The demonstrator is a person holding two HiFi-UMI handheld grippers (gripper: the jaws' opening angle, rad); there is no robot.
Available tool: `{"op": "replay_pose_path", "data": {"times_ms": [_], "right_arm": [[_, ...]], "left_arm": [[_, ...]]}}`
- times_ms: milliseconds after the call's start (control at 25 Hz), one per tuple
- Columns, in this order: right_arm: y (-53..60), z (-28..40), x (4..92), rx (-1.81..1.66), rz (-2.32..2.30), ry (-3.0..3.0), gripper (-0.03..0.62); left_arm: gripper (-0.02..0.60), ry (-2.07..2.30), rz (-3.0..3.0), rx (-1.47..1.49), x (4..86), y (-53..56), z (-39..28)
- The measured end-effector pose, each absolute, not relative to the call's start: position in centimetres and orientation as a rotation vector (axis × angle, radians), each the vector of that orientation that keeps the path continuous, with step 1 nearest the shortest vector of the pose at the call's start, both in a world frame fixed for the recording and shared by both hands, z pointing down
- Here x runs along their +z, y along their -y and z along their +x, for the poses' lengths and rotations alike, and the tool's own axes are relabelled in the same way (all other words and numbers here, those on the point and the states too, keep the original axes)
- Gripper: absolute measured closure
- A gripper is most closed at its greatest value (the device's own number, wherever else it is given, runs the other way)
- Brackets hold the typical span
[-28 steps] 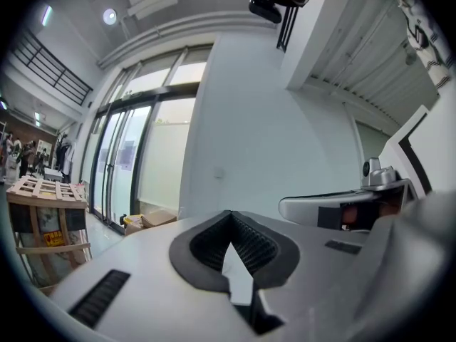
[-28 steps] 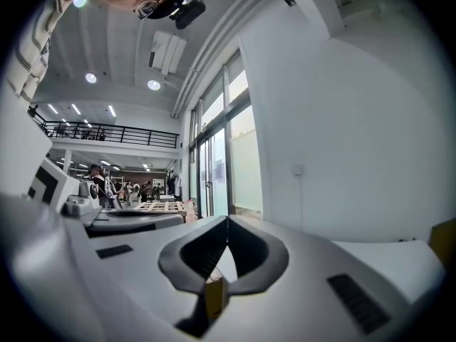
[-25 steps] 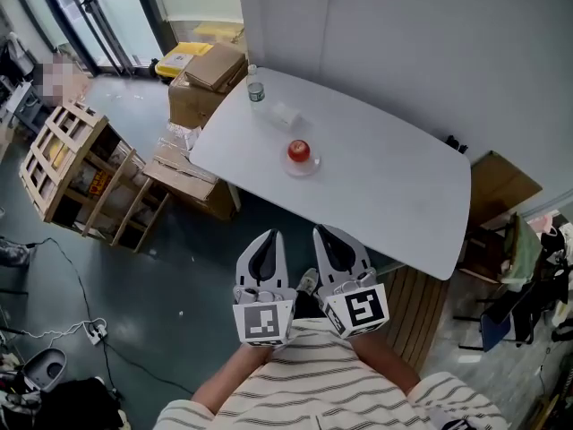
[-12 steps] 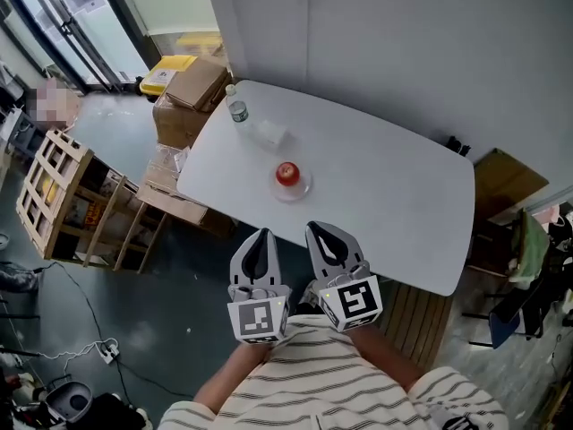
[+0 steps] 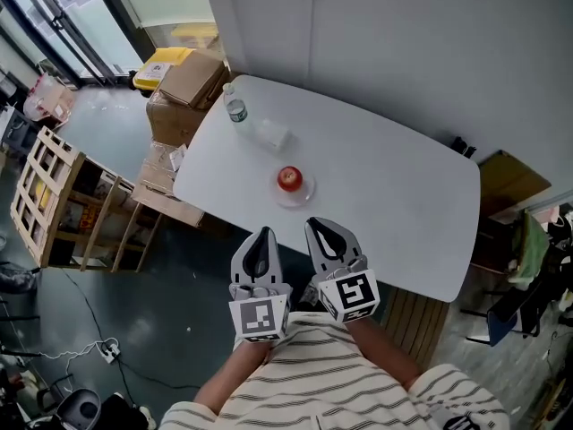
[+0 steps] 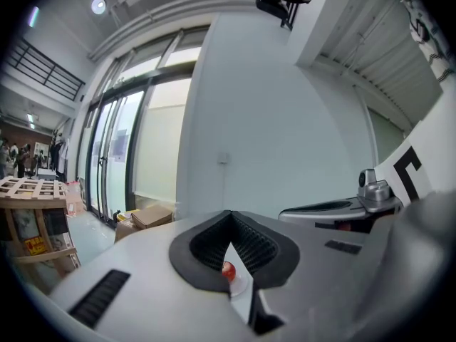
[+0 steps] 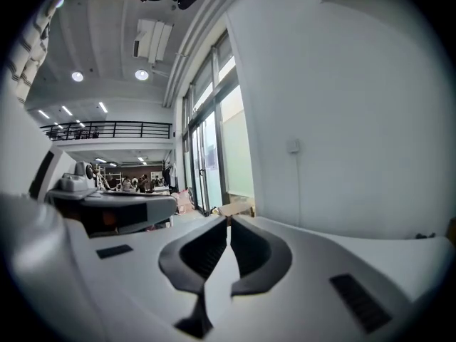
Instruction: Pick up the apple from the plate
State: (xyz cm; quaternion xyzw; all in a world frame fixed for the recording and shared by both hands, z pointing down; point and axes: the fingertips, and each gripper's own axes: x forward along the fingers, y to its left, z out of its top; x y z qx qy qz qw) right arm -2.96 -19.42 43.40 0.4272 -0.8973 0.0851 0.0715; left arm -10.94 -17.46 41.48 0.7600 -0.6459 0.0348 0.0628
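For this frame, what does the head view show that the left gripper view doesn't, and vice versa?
Only the head view: the water bottle and the person's striped shirt. Only the left gripper view: a ceiling light and an upper-floor railing. Both: the apple on its plate, the right gripper, a cardboard box.

Closing in! The left gripper (image 5: 262,234) and right gripper (image 5: 315,226) have pushed toward the table (image 5: 394,195). The apple (image 5: 288,178) is nearer their tips, and both seem slightly lower.
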Motion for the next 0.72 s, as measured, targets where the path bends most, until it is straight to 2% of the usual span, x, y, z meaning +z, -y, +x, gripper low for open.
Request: {"op": "replay_pose_path", "data": {"times_ms": [520, 720], "right_arm": [[25.3, -5.5, 48.7, 0.371, 1.322, 2.563, 0.579], [27.4, -5.6, 51.9, 0.391, 1.323, 2.521, 0.522]], "left_arm": [[0.577, 1.800, 2.302, 0.155, 44.8, 23.3, -13.6], [0.577, 1.764, 2.304, 0.179, 46.3, 24.7, -13.9]]}}
